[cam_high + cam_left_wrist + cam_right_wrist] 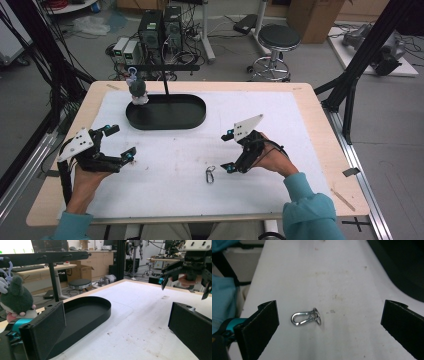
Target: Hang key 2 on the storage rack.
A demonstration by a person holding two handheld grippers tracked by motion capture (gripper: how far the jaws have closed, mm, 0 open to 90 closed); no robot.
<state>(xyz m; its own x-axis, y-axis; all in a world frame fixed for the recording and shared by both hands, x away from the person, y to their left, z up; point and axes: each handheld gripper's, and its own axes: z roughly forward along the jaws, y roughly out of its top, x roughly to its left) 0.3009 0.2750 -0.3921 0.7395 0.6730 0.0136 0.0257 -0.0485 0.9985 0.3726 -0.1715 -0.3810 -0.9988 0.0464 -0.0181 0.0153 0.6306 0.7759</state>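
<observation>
table [310, 125] with white mat, black tray, two grippers and one metal clip.
mat [270, 120] covers most of the top; oval tray [192, 117] sits at the far left-centre, a grey plush toy [138, 91] at its left end. left gripper [120, 142] rests near the left edge, jaws spread, nothing between them. right gripper [229, 151] jaws spread wide. carabiner clip [306, 317] lies flat on the mat between the right jaws, touching neither.

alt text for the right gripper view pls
A small silver carabiner clip with a ring lies on the white table cover, framed between the wide-open black jaws of the right gripper. A teal sleeve shows at the left edge.
</observation>
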